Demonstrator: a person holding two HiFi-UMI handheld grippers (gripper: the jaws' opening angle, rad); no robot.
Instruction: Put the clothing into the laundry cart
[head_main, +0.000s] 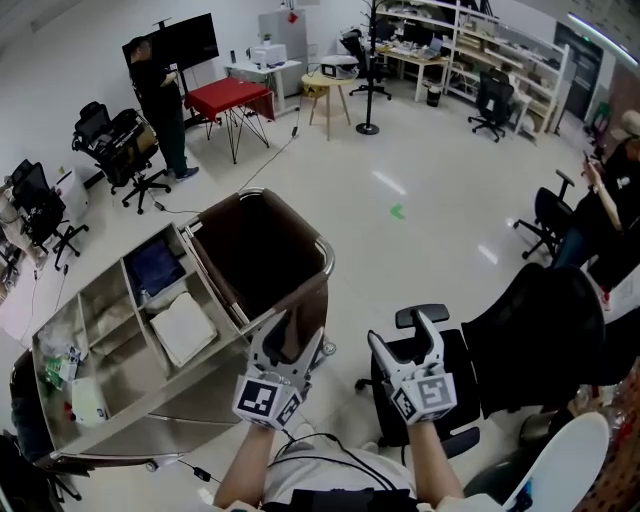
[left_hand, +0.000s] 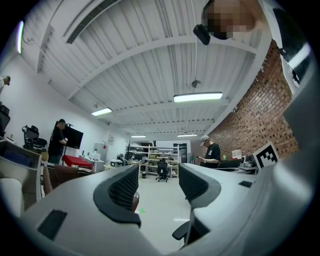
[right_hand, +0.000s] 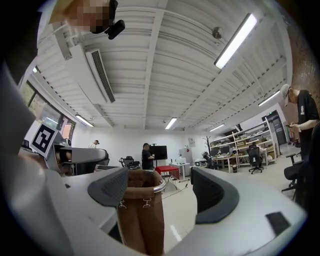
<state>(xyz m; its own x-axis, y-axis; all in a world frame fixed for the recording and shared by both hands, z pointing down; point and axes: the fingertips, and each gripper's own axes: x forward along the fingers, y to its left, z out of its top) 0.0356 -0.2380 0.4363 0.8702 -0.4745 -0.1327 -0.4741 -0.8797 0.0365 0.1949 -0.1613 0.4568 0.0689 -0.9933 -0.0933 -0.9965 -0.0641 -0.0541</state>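
The laundry cart (head_main: 328, 262) stands at centre left in the head view, a metal frame holding a deep brown bag (head_main: 262, 252) whose mouth is open. My left gripper (head_main: 295, 335) hovers over the cart's near right corner, open and empty. My right gripper (head_main: 402, 332) is beside it over a black office chair (head_main: 440, 352), also open and empty. To the right, a dark garment (head_main: 545, 330) appears draped over a chair back. The left gripper view (left_hand: 157, 187) looks across the room between parted pads. The right gripper view (right_hand: 157, 192) shows the brown bag (right_hand: 142, 215) behind its left pad.
The cart's left side has steel compartments (head_main: 110, 330) with folded white (head_main: 183, 327) and blue (head_main: 155, 265) items. A person (head_main: 160, 95) stands by a red table (head_main: 228, 97). Office chairs (head_main: 125, 150) line the left wall. Another person (head_main: 610, 190) sits at right.
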